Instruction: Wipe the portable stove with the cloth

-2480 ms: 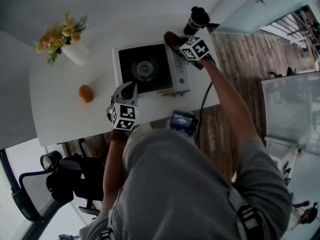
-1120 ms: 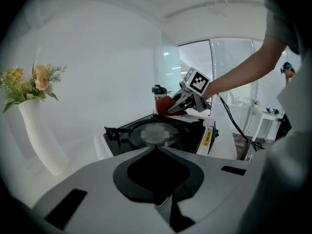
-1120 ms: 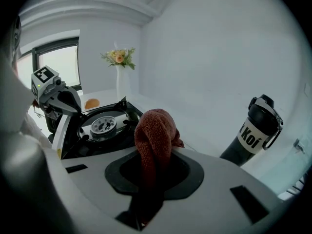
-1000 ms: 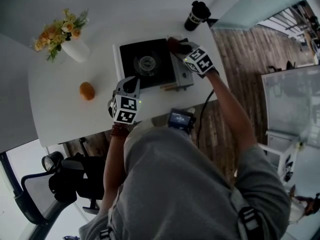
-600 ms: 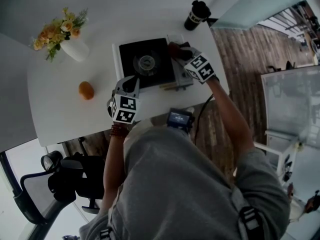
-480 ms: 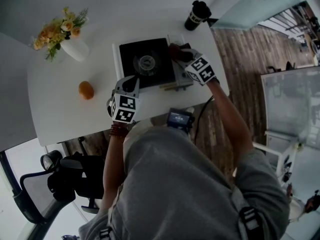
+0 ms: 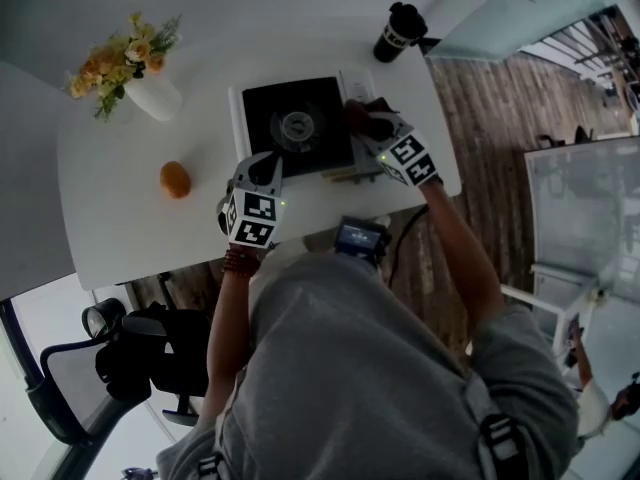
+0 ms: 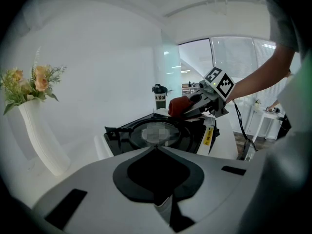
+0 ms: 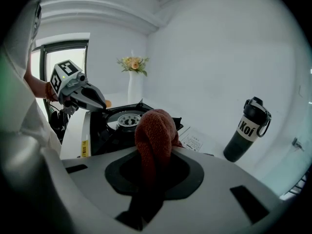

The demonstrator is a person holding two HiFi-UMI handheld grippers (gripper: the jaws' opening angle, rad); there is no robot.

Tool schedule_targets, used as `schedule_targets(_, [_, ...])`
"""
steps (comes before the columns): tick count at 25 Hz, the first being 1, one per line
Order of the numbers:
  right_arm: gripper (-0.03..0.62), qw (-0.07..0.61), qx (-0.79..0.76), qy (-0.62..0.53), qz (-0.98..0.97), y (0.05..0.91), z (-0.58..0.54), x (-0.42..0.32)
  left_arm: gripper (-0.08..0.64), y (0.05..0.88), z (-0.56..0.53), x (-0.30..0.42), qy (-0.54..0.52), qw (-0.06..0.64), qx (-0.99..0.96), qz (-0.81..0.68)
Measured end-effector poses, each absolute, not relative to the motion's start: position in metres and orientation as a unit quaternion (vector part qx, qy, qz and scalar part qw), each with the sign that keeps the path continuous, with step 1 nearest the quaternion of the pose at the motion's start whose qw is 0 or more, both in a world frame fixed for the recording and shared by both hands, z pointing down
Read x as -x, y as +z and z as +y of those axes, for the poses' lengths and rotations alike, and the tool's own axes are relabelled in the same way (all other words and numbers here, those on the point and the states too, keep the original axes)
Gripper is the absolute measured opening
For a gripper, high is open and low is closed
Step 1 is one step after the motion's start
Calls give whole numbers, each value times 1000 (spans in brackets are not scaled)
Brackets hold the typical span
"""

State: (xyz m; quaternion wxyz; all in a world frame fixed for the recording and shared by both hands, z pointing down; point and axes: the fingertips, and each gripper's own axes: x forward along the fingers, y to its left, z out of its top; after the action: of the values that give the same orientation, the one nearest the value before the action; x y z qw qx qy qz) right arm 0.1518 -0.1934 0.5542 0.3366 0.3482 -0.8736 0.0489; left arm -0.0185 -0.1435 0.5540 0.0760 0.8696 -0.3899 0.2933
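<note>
The portable stove (image 7: pixel 295 128) has a black top and a silver right-hand panel, and stands on the white table (image 7: pixel 130 228). My right gripper (image 7: pixel 374 126) is shut on a rust-red cloth (image 7: pixel 356 114), which rests on the stove's right side. In the right gripper view the cloth (image 9: pixel 155 133) bulges up between the jaws, with the burner (image 9: pixel 127 121) behind it. My left gripper (image 7: pixel 262 171) is shut and holds nothing; it hovers at the stove's near left corner. In the left gripper view the stove (image 8: pixel 161 133) lies just ahead of the shut jaws.
A dark drink bottle (image 7: pixel 397 30) stands beyond the stove at the table's far right corner. A white vase of flowers (image 7: pixel 150 93) and an orange (image 7: pixel 176 179) sit to the left. The table's near edge lies close behind both grippers, and a cable hangs off it.
My right gripper has slid the cloth along the stove's right side toward the near edge. The left gripper has stayed where it was.
</note>
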Motion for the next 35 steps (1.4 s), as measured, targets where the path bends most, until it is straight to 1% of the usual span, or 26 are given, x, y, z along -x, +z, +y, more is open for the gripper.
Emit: schedule_targets(35, [75,335,-340,73,-876,552,-115,-155,34,557,-143,18,310,58,-862,-397])
